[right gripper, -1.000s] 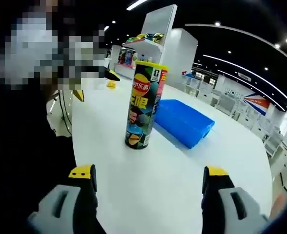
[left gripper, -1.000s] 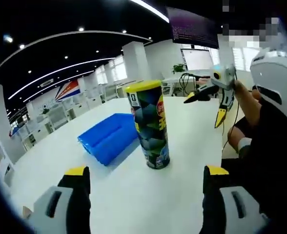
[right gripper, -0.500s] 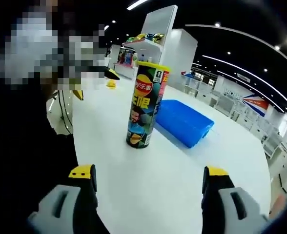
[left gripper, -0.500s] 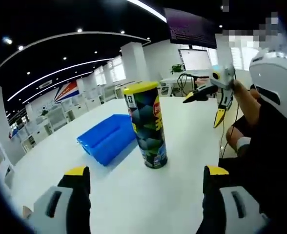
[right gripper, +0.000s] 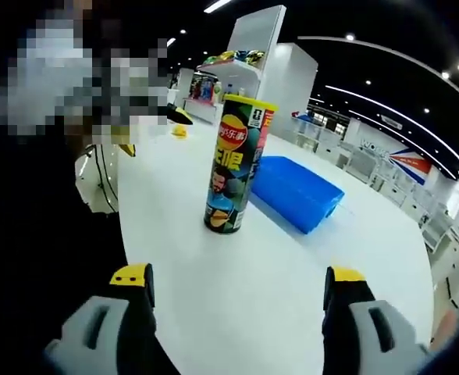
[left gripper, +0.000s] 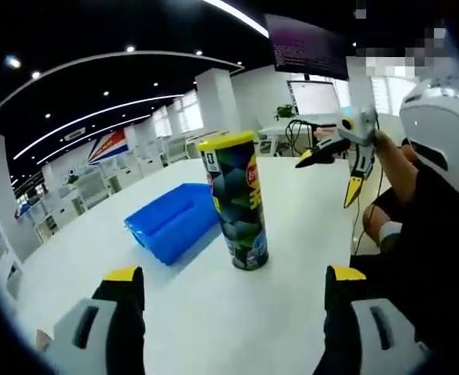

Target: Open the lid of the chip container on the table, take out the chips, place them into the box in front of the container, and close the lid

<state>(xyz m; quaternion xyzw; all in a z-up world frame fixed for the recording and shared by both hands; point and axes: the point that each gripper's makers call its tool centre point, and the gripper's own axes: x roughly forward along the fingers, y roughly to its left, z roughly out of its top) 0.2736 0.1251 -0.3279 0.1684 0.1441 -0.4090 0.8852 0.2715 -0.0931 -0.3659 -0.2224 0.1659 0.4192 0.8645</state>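
Upright glossy cylindrical chip container (left gripper: 239, 201), yellow lid (left gripper: 227, 141); rectangular blue box (left gripper: 172, 221).

Dark chip container (left gripper: 240, 203) with yellow lid (left gripper: 227, 141), blue box (left gripper: 172, 220), white table (left gripper: 214, 312).

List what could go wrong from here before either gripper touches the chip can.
1. The chip can is tall and narrow, standing upright on the smooth white table; a sideways pull at its yellow lid might topple it unless one gripper steadies the body.
2. The blue box lies close beside the can, so a tipped can could land against it.
3. Both the left gripper and the right gripper are open and apart from the can; converging on one slim target, they might collide.
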